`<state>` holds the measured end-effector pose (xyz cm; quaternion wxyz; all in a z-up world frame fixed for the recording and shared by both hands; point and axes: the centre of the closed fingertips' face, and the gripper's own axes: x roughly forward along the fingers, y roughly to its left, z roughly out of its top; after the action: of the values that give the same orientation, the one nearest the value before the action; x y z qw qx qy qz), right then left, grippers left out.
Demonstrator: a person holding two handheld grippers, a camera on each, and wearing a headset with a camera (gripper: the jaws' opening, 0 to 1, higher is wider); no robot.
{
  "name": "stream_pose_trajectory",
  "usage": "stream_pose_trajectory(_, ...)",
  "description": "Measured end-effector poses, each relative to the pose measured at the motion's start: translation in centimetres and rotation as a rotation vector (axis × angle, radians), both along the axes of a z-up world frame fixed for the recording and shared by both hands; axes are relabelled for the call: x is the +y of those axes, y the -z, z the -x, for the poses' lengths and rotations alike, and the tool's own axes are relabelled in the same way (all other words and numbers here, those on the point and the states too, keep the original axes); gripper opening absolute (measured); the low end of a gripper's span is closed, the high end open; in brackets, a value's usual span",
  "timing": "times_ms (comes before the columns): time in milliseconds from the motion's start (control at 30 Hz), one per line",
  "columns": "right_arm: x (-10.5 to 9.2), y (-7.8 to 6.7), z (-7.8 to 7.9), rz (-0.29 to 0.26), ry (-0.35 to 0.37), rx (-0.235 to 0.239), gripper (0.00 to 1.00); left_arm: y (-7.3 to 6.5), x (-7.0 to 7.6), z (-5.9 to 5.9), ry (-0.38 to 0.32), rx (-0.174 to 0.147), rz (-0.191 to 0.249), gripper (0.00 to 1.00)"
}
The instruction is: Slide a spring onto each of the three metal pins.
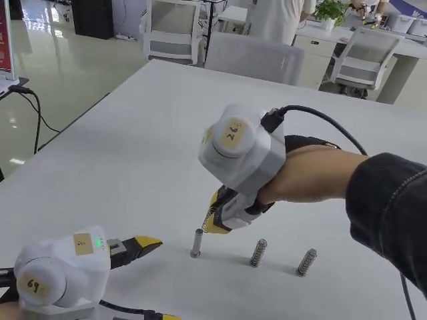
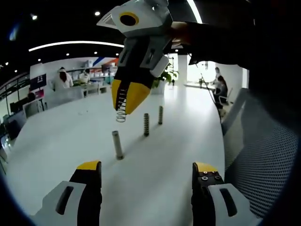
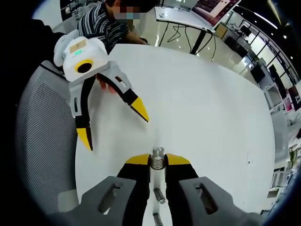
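One spring clamped in the right tongs above the bare pin; left tongs apart.

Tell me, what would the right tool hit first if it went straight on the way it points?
Probably the bare pin: the right tool, shut on a spring, points down at it. Depth is unclear, so it might land on the table beside it.

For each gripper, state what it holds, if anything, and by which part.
The right gripper pinches a spring by its upper coils, lower end hanging free. The left gripper is open, holding nothing.
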<state>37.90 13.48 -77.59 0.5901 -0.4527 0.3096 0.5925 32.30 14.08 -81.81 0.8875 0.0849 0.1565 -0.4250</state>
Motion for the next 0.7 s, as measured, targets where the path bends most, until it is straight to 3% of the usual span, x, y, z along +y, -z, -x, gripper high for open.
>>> stream_pose_trajectory(700,0.9,1.7,-0.6,0.023,-0.002,0.017,0.09,0.0,0.2,0.1,0.003,-0.001,0.0,0.72)
